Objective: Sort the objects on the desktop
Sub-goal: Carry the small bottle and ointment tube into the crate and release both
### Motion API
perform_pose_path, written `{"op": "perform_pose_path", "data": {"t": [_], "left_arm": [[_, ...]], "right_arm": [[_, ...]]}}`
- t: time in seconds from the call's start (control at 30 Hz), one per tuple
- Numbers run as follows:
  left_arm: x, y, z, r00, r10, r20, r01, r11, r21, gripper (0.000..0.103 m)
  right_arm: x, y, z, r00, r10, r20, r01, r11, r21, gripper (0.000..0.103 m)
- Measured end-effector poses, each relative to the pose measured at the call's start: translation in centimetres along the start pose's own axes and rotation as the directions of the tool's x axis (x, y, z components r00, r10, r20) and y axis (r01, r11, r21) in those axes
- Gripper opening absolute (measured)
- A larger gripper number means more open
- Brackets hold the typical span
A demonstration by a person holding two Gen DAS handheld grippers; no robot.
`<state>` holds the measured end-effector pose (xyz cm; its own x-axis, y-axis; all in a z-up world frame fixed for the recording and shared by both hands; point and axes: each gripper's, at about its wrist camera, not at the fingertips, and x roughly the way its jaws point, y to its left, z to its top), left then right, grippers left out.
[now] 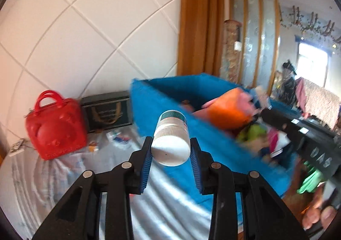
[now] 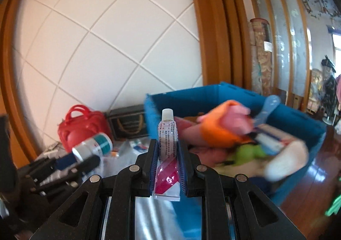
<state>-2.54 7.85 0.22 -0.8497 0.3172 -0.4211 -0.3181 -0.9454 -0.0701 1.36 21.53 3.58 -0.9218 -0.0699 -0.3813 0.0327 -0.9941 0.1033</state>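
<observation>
My left gripper (image 1: 171, 144) is shut on a white pill bottle (image 1: 172, 140) with a teal label, held in the air in front of the blue storage box (image 1: 162, 99). The bottle also shows in the right wrist view (image 2: 96, 144), at the left in the other gripper. My right gripper (image 2: 168, 144) is shut on a small ointment tube (image 2: 167, 152), white cap upward, red and white body. It is held just before the blue box (image 2: 213, 95), which holds several soft items, an orange one (image 2: 219, 131) on top.
A red handbag (image 1: 55, 125) and a dark gift box (image 1: 106, 110) stand by the tiled wall, on a table under shiny plastic (image 1: 64, 176). Small packets (image 1: 119, 137) lie there. The right gripper's body (image 1: 304, 140) crosses the right side. Wooden floor (image 2: 309, 186) lies right.
</observation>
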Motion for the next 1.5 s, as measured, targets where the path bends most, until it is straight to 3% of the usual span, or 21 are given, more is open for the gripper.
{"op": "perform_pose_path", "data": {"t": [0.2,0.6,1.07,1.1,1.13,1.17,1.2,1.23,1.33,1.5], "left_arm": [[0.5,-7.1,1.2,0.997,0.017,0.078,-0.019,0.999,0.030,0.033],[4.3,-14.6,2.9,0.998,0.067,-0.003,-0.067,0.994,0.086,0.033],[5.9,-15.6,2.6,0.994,0.091,-0.055,-0.085,0.991,0.101,0.033],[6.0,-15.7,2.6,0.995,0.087,-0.057,-0.081,0.991,0.103,0.034],[6.0,-15.7,2.5,0.995,0.083,-0.059,-0.077,0.992,0.101,0.044],[6.1,-15.7,2.5,0.995,0.084,-0.060,-0.078,0.992,0.097,0.049],[6.0,-15.7,2.5,0.994,0.090,-0.055,-0.085,0.992,0.094,0.059],[5.9,-15.7,2.5,0.995,0.091,-0.045,-0.087,0.992,0.095,0.069],[5.7,-15.7,2.6,0.996,0.085,-0.033,-0.082,0.993,0.088,0.076],[5.7,-15.7,2.4,0.996,0.082,-0.041,-0.079,0.994,0.077,0.079]], "right_arm": [[-0.4,-7.0,0.4,0.999,-0.020,0.042,0.022,0.998,-0.053,0.018],[1.1,-12.8,1.6,0.999,0.044,-0.012,-0.044,0.996,-0.079,0.018],[2.6,-14.3,1.3,0.999,0.019,-0.048,-0.024,0.994,-0.109,0.019],[2.7,-14.4,1.3,0.999,0.003,-0.044,-0.007,0.994,-0.105,0.022],[2.7,-14.5,1.4,0.999,-0.011,-0.040,0.007,0.995,-0.101,0.028],[2.7,-14.7,1.5,0.999,-0.024,-0.040,0.020,0.995,-0.098,0.045],[2.7,-15.0,1.6,0.999,-0.030,-0.038,0.026,0.995,-0.096,0.055],[2.6,-15.3,1.6,0.998,-0.049,-0.032,0.046,0.995,-0.094,0.056],[2.1,-16.0,1.8,0.997,-0.075,-0.013,0.073,0.992,-0.101,0.064],[1.4,-17.3,2.1,0.995,-0.101,0.001,0.101,0.992,-0.080,0.097]]}}
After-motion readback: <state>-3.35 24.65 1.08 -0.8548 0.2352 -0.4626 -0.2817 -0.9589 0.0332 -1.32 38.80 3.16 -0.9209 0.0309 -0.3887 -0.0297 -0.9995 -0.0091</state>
